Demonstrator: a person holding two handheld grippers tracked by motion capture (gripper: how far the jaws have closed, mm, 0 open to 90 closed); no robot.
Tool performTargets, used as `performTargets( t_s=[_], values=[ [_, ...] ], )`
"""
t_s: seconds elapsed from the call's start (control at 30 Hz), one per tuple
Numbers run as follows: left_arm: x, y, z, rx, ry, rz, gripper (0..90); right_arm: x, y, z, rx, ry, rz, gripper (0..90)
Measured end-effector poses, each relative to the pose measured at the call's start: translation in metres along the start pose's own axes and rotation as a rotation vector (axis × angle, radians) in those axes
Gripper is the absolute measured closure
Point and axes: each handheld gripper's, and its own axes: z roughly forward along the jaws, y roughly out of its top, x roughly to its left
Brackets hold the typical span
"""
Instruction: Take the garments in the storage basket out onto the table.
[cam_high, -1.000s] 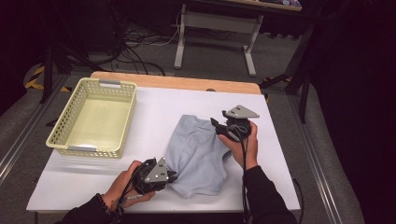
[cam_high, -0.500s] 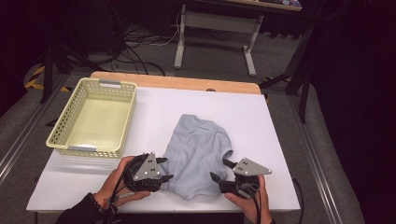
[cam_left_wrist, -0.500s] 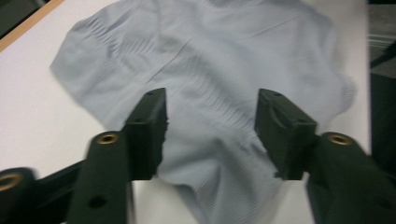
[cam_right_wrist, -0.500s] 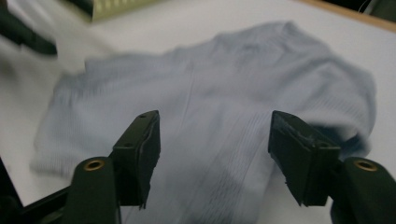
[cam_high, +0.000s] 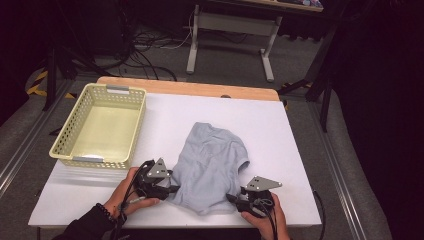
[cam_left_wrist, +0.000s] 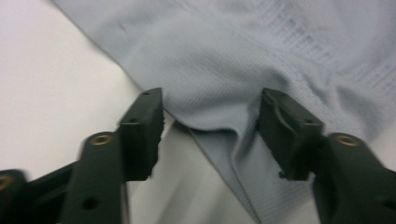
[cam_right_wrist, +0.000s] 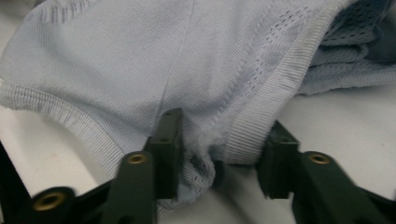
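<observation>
Since the picture a second ago, the right claw (cam_high: 239, 199) has come from the far right side of the pale blue T-shirt (cam_high: 212, 165) down to its near right corner, and the left claw (cam_high: 167, 186) has shifted a little along the near left edge; the shirt itself lies much as it did. Furthest left on the white table (cam_high: 300, 150) stands the yellow plastic basket (cam_high: 65, 150), well apart from the shirt. Next comes the left claw, its jaws apart and just closing, a fold of the shirt's edge between them; in the left gripper view the fabric (cam_left_wrist: 243, 84) meets the right-hand jaw, while the other jaw stands clear of it on bare table. The shirt lies crumpled on the middle of the table, towards the near edge. At its right corner the right claw's jaws have just been closing too: in the right gripper view a bunch of ribbed hem (cam_right_wrist: 252, 126) sits between them, touching both, though a gap remains.
</observation>
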Motion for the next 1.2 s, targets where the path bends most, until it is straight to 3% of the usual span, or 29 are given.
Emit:
performTargets(
  t_s=[0.07, 0.13, 0.2, 0.27, 0.33, 0.4, 0.5, 0.57, 0.67, 0.73, 0.8, 0.87, 0.97, 1.07, 1.1, 1.2],
  values=[
    [-0.002, 0.001, -0.001, 0.008, -0.007, 0.005, 56.0, 0.000, 0.001, -0.002, -0.001, 0.001, -0.022, 75.3],
    [-0.003, 0.002, 0.000, 0.006, -0.044, 0.004, 69.8, -0.001, 0.002, -0.005, -0.010, -0.009, -0.036, 78.5],
    [-0.010, 0.002, 0.003, -0.006, -0.066, -0.008, 77.8, -0.005, 0.005, -0.009, -0.003, -0.036, -0.056, 80.9],
    [-0.018, 0.004, 0.006, -0.012, -0.071, 0.000, 82.7, -0.011, 0.008, -0.015, -0.003, -0.092, -0.081, 81.7],
    [-0.028, 0.008, 0.011, -0.017, -0.083, 0.018, 83.0, -0.018, 0.010, -0.023, -0.023, -0.149, -0.089, 82.4],
    [-0.041, 0.012, 0.015, -0.025, -0.095, 0.053, 82.0, -0.028, 0.010, -0.031, -0.046, -0.178, -0.067, 82.8],
    [-0.056, 0.016, 0.017, -0.028, -0.052, 0.116, 74.4, -0.041, 0.009, -0.038, -0.032, -0.280, -0.061, 83.0],
    [-0.057, 0.018, 0.015, -0.062, -0.029, 0.113, 69.1, -0.051, 0.009, -0.041, -0.017, -0.367, -0.063, 83.1],
    [-0.047, 0.022, 0.009, -0.123, 0.025, 0.086, 57.6, -0.066, 0.007, -0.044, -0.024, -0.417, -0.037, 82.9],
    [-0.036, 0.028, 0.008, -0.136, 0.062, 0.061, 48.5, -0.077, 0.006, -0.044, -0.038, -0.427, 0.001, 82.7],
    [-0.024, 0.034, 0.013, -0.138, 0.129, 0.051, 38.2, -0.083, 0.007, -0.043, -0.045, -0.446, 0.004, 82.6],
    [-0.013, 0.040, 0.018, -0.145, 0.161, 0.039, 29.3, -0.089, 0.008, -0.040, -0.047, -0.460, 0.013, 82.5],
    [0.011, 0.054, 0.032, -0.178, 0.199, 0.011, 23.6, -0.093, 0.012, -0.034, -0.051, -0.496, -0.001, 82.3],
    [0.021, 0.063, 0.041, -0.151, 0.218, 0.009, 21.5, -0.096, 0.013, -0.032, -0.054, -0.508, 0.004, 82.3],
    [0.027, 0.068, 0.046, -0.149, 0.246, 0.015, 20.4, -0.098, 0.014, -0.031, -0.058, -0.511, 0.007, 82.3],
    [0.043, 0.079, 0.057, -0.143, 0.243, -0.045, 20.2, -0.104, 0.016, -0.028, -0.063, -0.522, 0.018, 82.3]
  ],
)
